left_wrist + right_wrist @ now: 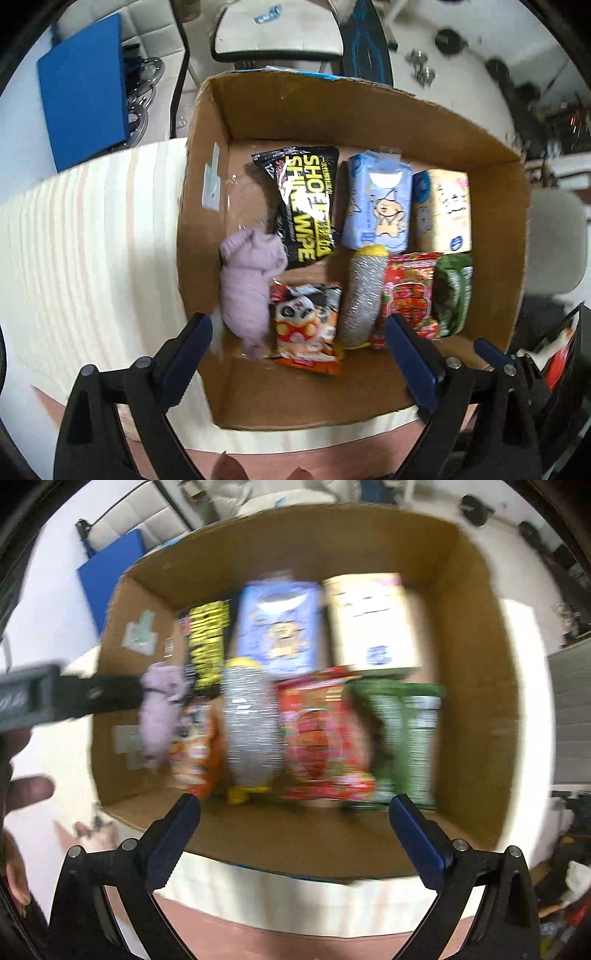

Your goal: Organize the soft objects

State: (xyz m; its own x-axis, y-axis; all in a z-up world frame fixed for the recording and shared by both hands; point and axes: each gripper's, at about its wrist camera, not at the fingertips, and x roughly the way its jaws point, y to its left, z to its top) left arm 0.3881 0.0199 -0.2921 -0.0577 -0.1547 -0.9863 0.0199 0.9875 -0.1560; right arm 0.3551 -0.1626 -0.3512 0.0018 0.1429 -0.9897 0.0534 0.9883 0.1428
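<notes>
An open cardboard box (491, 221) holds soft packs: a black shoe-wipe pack (308, 199), a blue tissue pack (378, 203), a cream tissue pack (443, 210), an orange panda snack bag (306, 328), a silver mesh roll (362, 295), a red bag (410, 295) and a green bag (454, 291). A lilac knitted piece (247, 280) hangs over the box's left side, blurred, between the fingers of my left gripper (297, 338), which is open above the box. My right gripper (295, 814) is open and empty over the box's (476, 716) near wall. The lilac piece (160, 709) shows there too.
The box stands on a pale striped table (92, 240). A blue board (85, 92) and a chair (277, 33) are beyond the table. The other gripper's dark body (66, 698) reaches in from the left in the right wrist view.
</notes>
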